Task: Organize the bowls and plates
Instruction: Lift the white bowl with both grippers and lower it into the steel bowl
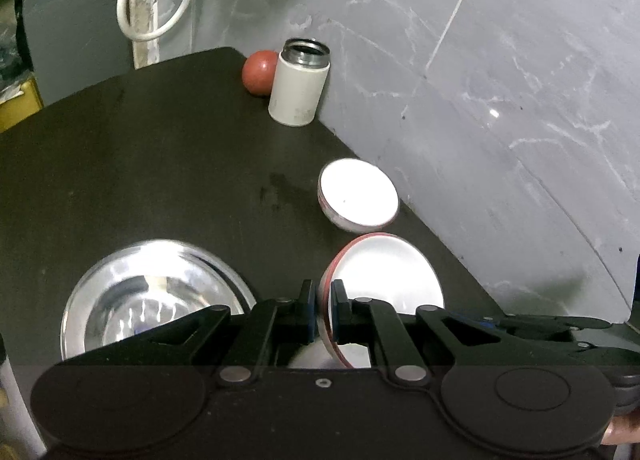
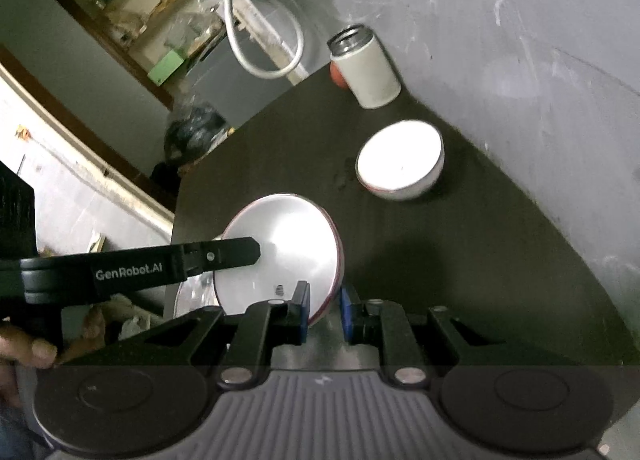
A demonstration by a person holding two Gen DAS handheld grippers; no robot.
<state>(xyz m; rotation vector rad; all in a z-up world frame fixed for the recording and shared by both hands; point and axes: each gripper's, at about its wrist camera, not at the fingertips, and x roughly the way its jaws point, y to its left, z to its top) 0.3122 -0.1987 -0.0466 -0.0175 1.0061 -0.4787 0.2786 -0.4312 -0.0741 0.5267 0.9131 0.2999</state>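
Table [image 1: 160,163]: a dark, matt top with a rounded far edge, set against a grey wall [image 1: 500,59] veined with pale streaks; faint smudges mark its middle.
Steel bowl [image 1: 152,300]: wide, shiny and round, near left on the table in the left wrist view; the right wrist view shows only a sliver of it under the held bowl.
Red-rimmed bowl [image 1: 384,280]: white and glossy inside with a thin red lip, tilted on edge just right of the steel bowl; whether the two touch cannot be told.
Small bowl [image 1: 358,195]: white, with a reddish band on its outer wall, sitting on the table beside the wall, farther than the red-rimmed bowl and apart from it.
Flask [image 1: 298,87]: a white cylinder with a bare metal threaded mouth and no lid, upright at the far end of the table.
Ball [image 1: 260,71]: reddish and round, just behind the flask on its left, mostly hidden in the right wrist view.
Left gripper [image 1: 323,312]: fingers nearly together, pinching the lip of the red-rimmed bowl; the right wrist view shows it reaching in from the left, with a hand [image 2: 24,348] at its grip.
Right gripper [image 2: 325,308]: blue-padded fingers part open, straddling the near lip of the same bowl; contact cannot be told.
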